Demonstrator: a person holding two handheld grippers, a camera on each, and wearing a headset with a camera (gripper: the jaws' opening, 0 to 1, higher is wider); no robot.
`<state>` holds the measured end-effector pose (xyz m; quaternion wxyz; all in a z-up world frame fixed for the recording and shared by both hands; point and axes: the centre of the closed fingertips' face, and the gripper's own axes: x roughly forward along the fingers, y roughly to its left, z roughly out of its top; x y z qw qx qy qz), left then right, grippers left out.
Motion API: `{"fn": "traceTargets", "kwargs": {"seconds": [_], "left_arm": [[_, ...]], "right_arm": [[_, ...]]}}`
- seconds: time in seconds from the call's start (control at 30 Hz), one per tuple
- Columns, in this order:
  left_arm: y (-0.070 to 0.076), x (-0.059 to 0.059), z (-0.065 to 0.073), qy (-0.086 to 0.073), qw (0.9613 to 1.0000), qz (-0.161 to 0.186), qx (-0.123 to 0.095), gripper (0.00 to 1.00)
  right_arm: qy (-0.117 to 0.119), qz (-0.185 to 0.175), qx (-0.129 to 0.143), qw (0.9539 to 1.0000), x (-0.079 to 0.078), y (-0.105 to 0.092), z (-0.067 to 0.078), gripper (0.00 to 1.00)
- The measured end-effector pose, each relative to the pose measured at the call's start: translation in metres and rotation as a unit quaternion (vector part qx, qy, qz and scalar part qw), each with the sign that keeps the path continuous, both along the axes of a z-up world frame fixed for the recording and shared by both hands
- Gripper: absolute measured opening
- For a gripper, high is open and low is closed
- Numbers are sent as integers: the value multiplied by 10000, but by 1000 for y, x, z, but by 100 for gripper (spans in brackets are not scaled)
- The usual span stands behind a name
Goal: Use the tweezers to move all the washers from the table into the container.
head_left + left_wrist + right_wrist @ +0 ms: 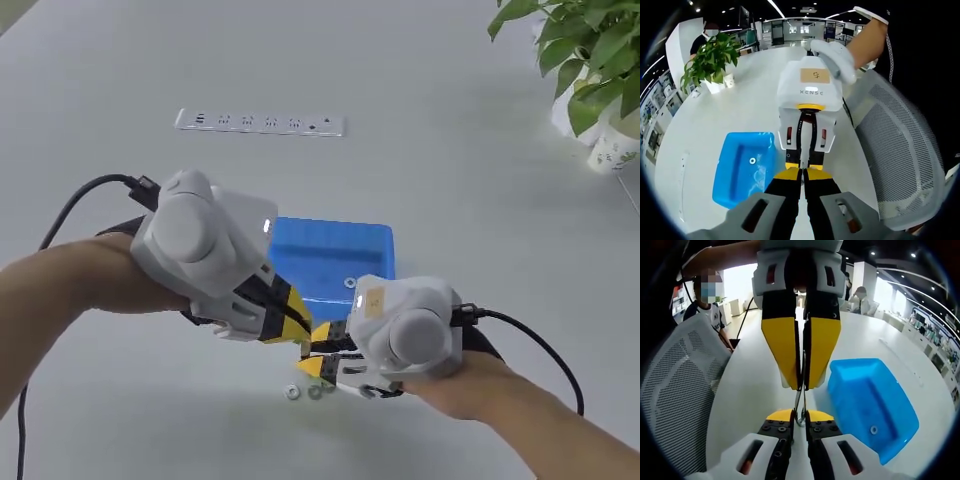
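Left gripper (802, 173) and right gripper (799, 416) clamp the thin metal tweezers (799, 404), seemingly shut tight — an uneven release could drop them onto silver washers (292, 392) beside the blue plastic container (330, 245).

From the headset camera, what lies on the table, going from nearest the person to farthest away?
washers → blue container → white power strip

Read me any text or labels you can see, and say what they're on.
"XENSE": on the white body of the right gripper.
Tan sticker above it: mark too small to read.
Power strip: markings too small to read.
Plant pot: print too blurred.
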<state>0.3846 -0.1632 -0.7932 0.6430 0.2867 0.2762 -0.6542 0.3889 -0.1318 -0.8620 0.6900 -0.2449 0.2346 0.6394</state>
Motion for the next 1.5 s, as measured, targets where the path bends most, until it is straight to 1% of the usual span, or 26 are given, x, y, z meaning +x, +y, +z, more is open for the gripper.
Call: {"fn": "traceTargets", "kwargs": {"seconds": [0.2,0.5,0.73,0.8,0.93,1.07,1.23,1.5], "left_arm": [[0,0,0,7,10000,-8,0,6],[-1,-2,0,9,10000,-29,18,6],[0,-2,5,9,10000,-33,0,6],[0,-2,7,23,10000,-28,-1,6],[1,-2,13,31,10000,-24,-11,6],[1,-3,21,26,10000,-10,-38,6],[1,-4,29,55,10000,-27,-61,6],[1,-1,44,6,9999,-31,-112,6]], "right_arm": [[49,-36,9,10000,0,0,0,10],[28,5,-55,10000,-1,-1,0,10],[13,26,-47,10000,-2,-2,6,10],[-2,36,-45,10000,-2,-2,7,10],[-22,60,-19,10000,-3,-1,14,10],[-90,76,-7,9999,-3,-2,21,10],[-111,62,22,9999,-4,-3,30,10],[-170,74,26,9998,1,-3,44,10]]}}
